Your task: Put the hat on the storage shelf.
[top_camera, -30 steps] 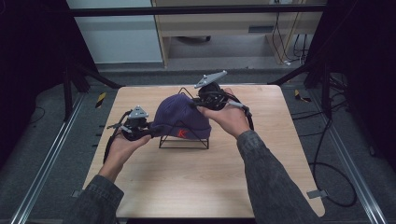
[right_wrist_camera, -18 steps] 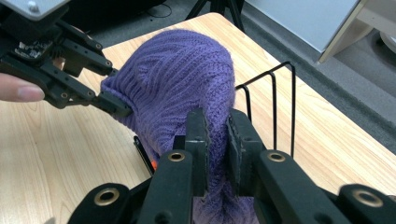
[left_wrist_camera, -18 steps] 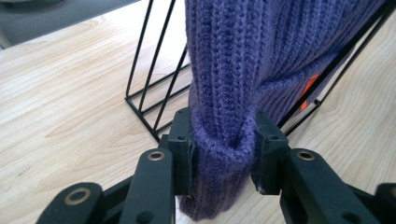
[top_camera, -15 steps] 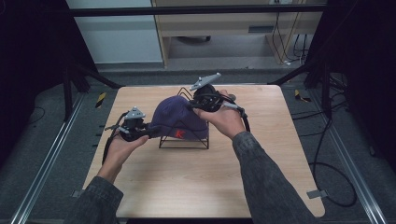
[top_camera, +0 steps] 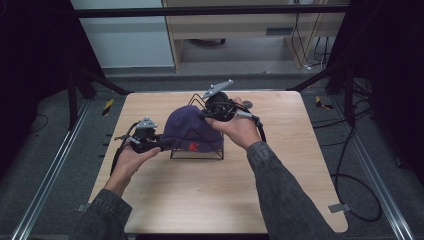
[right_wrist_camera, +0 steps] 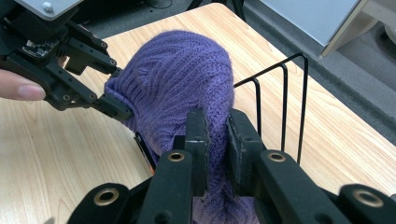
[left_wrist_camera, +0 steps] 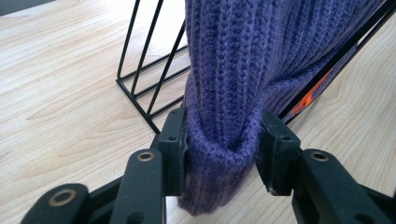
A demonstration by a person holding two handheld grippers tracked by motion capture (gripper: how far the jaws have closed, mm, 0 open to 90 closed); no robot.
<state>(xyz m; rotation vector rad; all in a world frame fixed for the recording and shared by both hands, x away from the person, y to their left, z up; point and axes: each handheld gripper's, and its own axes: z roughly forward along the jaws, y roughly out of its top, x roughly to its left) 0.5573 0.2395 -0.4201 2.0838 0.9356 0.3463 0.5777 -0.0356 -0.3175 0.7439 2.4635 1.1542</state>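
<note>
A pale wooden table [top_camera: 200, 200] stands on grey floor, with a cabinet at twelve o'clock. At its centre a purple knit hat [top_camera: 187, 127] drapes over a black wire rack [top_camera: 197, 152]. The left gripper [left_wrist_camera: 224, 140] clamps the hat's folded brim at nine o'clock; the right gripper [right_wrist_camera: 217, 135] pinches knit at one o'clock. The hat's orange mark is partly hidden.

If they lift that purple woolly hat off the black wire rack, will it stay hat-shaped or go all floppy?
Probably floppy: the purple knitted hat bunches into folds where the left gripper pinches it. It likely weighs little. The black wire rack looks light too and might lift or tip along.
</note>
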